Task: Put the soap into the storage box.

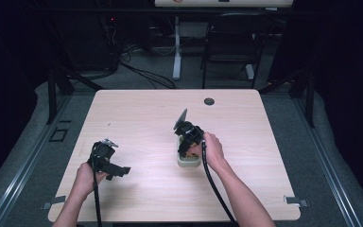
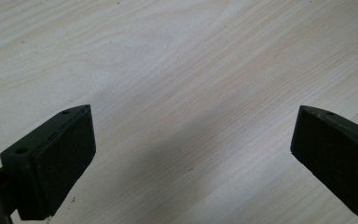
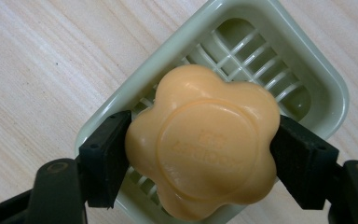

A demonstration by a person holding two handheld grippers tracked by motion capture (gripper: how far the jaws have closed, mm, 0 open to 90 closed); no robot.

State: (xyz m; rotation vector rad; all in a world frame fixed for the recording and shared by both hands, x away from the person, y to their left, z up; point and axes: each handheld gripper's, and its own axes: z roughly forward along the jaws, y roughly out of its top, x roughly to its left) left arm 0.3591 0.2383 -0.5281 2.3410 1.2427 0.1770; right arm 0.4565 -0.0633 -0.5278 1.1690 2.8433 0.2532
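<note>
An orange flower-shaped soap bar (image 3: pixel 203 142) sits between the pads of my right gripper (image 3: pixel 200 154), which is shut on it from both sides. Under the soap lies a pale green soap dish (image 3: pixel 317 79) with a slatted floor; I cannot tell whether the soap rests on the slats or hangs just above them. In the high view the right gripper (image 1: pixel 187 142) points down over the soap dish (image 1: pixel 188 161) at the table's middle. My left gripper (image 1: pixel 119 171) stays at the front left, open, with bare wood between its fingers (image 2: pixel 63 158).
The light wooden table (image 1: pixel 146 113) has a small round cable hole (image 1: pixel 209 101) near its far edge. A black chair (image 1: pixel 231 42) and a white desk leg (image 1: pixel 176 47) stand beyond the table. Cables trail from both grippers toward the front edge.
</note>
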